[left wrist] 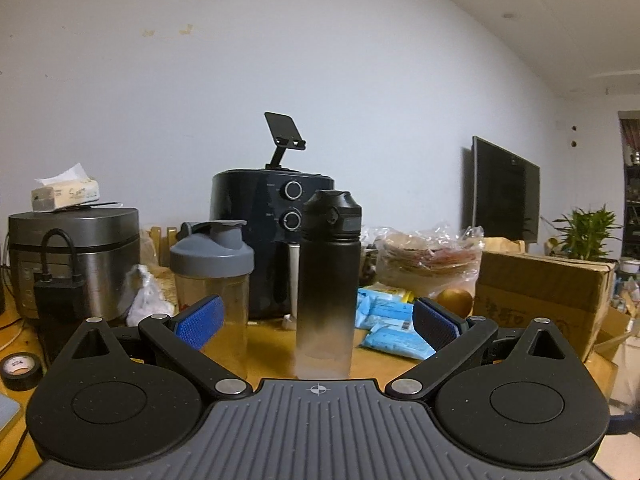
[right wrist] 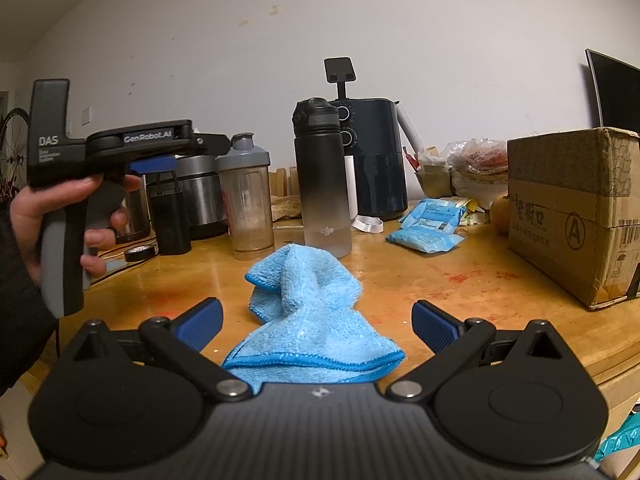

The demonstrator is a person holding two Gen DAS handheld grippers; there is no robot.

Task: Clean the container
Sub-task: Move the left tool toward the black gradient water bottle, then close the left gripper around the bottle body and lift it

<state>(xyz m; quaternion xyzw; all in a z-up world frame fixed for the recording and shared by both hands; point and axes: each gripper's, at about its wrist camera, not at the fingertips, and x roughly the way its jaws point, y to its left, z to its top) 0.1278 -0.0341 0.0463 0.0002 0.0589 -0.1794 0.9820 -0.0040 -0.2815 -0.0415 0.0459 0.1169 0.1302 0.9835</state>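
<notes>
A: Where's your tall black-to-clear gradient bottle (left wrist: 326, 280)?
B: Upright mid-table, framed by your left gripper (left wrist: 318, 322), spread wide, empty. Room both sides.
A: Right gripper (right wrist: 318, 322)?
B: Wide apart over the crumpled blue microfibre cloth (right wrist: 308, 312), nr the table edge. Bottle reads "dji".

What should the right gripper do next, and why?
Probably ease the right gripper forward and close on the blue microfibre cloth. Its jaws are open with the cloth lying loose on the wooden table between them. The left gripper, also open, faces the black gradient bottle without touching it, so nothing is held yet for wiping.
</notes>
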